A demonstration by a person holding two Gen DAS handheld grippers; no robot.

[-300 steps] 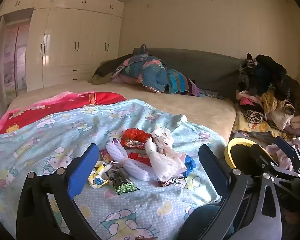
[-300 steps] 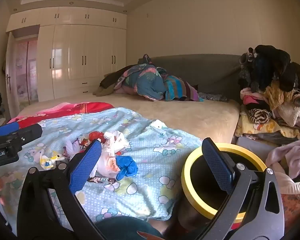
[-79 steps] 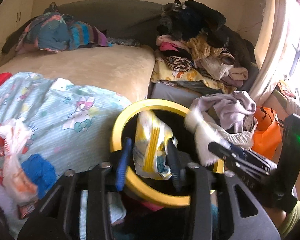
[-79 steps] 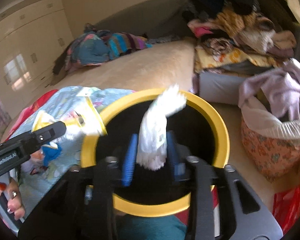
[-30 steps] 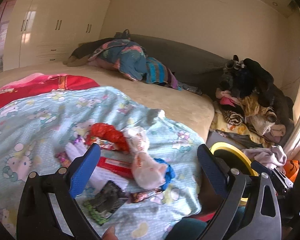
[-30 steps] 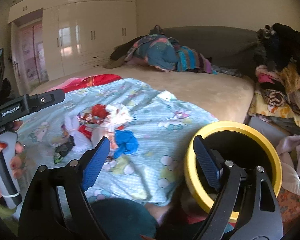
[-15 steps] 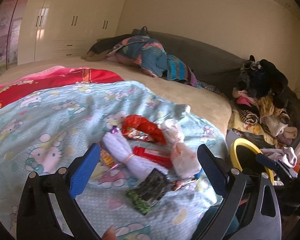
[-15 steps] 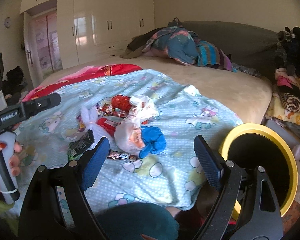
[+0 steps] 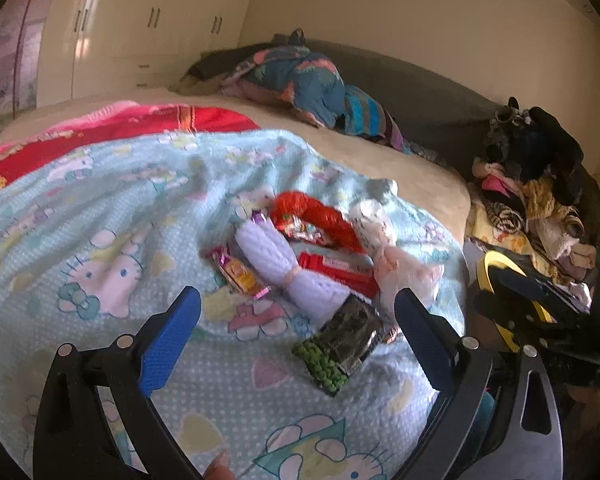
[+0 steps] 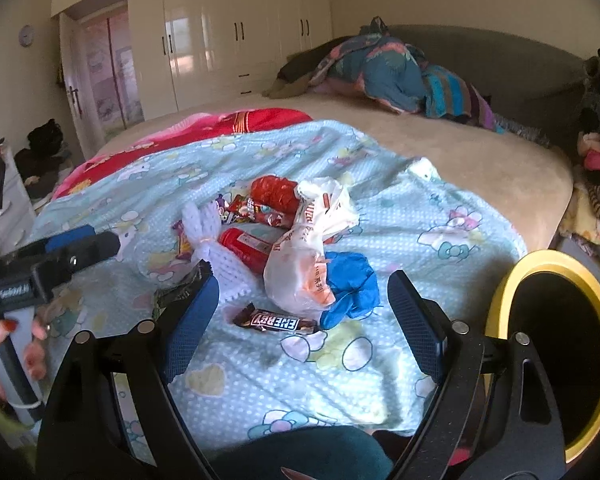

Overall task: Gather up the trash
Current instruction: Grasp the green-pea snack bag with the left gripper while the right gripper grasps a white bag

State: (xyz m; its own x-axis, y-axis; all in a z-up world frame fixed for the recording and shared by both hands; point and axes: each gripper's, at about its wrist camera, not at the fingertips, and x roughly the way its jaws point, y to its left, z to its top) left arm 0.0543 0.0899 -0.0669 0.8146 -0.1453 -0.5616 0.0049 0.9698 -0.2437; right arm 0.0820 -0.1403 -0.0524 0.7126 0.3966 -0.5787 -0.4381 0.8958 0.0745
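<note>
On the blue cartoon blanket [image 10: 440, 216] in front of you lies the trash pile, all of it on the bed, none of it in the bin. Your left gripper [image 9: 296, 336] is spread wide with nothing between its blue pads; the green-pea packet [image 9: 340, 344] lies on the blanket just ahead of it, nearer the right-hand pad. Behind that packet you have the white knotted bag [image 9: 288, 272], an orange wrapper [image 9: 236, 270] just to its left, a flat red packet [image 9: 336, 270] to its right, and a crumpled red bag [image 9: 312, 220] farther back.

Your right gripper [image 10: 300, 316] is also spread wide and empty. Between its pads, lying on the blanket, you see the brown bar wrapper [image 10: 276, 322] marked ENERGY. Just behind it sits the white shopping bag [image 10: 308, 248] with the blue wad [image 10: 352, 288] touching its right side.

Your yellow-rimmed bin [image 10: 512, 292] stands off the bed's edge to the right, its mouth dark. Your left hand [image 10: 4, 344] holds its tool's handle at the left edge of the right view. A heap of clothes [image 9: 540, 200] sits beyond the bin.
</note>
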